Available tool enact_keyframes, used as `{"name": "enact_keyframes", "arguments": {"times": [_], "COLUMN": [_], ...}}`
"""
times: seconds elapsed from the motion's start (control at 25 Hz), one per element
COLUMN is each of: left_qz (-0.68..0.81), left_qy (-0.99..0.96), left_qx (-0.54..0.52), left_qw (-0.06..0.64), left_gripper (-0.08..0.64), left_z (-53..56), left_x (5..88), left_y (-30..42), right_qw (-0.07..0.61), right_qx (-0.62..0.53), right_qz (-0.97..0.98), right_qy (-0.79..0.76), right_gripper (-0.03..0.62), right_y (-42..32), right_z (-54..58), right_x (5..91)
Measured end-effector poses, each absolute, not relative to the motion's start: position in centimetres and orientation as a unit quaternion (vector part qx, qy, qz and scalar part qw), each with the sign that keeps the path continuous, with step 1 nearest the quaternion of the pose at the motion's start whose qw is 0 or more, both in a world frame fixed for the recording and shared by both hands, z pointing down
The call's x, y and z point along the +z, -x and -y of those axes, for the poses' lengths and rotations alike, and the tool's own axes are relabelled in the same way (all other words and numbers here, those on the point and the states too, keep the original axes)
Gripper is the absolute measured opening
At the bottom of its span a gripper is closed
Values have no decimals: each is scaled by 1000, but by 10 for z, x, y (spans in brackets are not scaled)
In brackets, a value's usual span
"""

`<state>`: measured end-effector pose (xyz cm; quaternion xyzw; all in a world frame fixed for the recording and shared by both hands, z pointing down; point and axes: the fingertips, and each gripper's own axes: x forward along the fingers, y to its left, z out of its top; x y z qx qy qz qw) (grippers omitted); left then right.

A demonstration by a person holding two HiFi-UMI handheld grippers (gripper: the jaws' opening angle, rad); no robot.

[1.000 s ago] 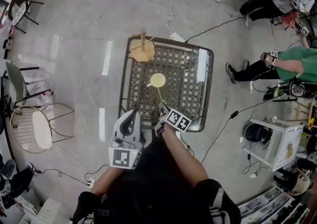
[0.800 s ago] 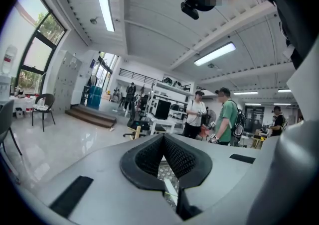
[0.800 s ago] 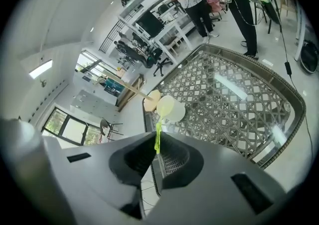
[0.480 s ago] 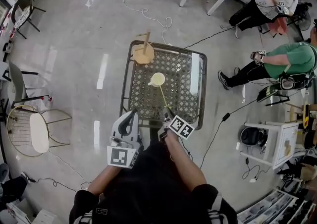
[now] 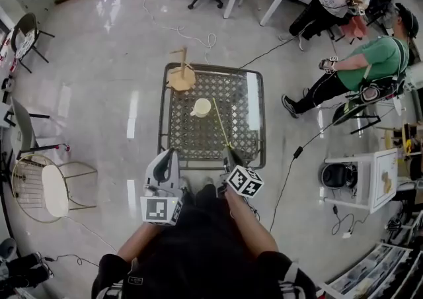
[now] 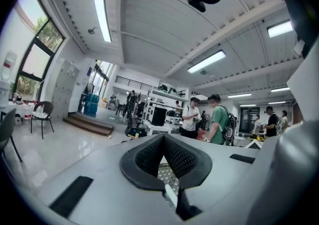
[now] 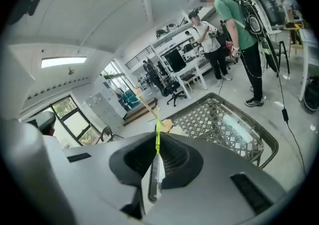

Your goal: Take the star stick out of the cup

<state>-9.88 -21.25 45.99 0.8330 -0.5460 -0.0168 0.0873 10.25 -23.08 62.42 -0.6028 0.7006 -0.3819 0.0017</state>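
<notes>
In the middle of the head view stands a dark metal table (image 5: 160, 114) with a lattice top. On its upper half sits a small pale yellow cup (image 5: 201, 107), and at its upper left corner is a round wooden stand with an upright peg (image 5: 180, 78). The right gripper (image 5: 229, 151) is just below centre, at the table's lower edge. Its jaws are clamped on the lower end of a thin yellow-green star stick (image 5: 221, 124). The star stick slants up and to the left across the lattice, and its far end lies right beside the cup's right rim. The picture is too small to show whether that end is still inside the cup. In the right gripper view the star stick rises straight out from between the closed pads, above the lattice top. The left gripper (image 5: 170, 157) is to the left of the right one, over the table's lower edge and well apart from the cup. Its jaws are together at the tips with nothing between them. At the upper right of the head view is a person in a green shirt (image 5: 371, 59). At the lower left is a round wire chair with a white seat (image 5: 54, 182).
</notes>
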Motion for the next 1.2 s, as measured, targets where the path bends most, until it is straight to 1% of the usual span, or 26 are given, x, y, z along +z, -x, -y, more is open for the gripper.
{"name": "enact_keyframes", "arguments": {"times": [0.28,0.56,0.88,1.2], "left_qz": [537,550,562,569], "left_qy": [-839,-831,-823,-819], "left_qx": [-23,-21,-24,-21], "left_qw": [78,79,75,74], "left_gripper": [15,15,15,15], "left_z": [191,172,156,154], "left_x": [445,443,446,446], "left_y": [73,54,38,29], "right_qw": [0,-9,-11,-14], "right_qx": [-319,-285,-236,-230], "right_qz": [-727,-753,-784,-791], "right_qy": [608,593,574,566], "right_gripper": [21,21,21,21], "right_y": [-118,-126,-134,-142], "right_z": [203,177,156,150], "right_x": [575,547,533,532]}}
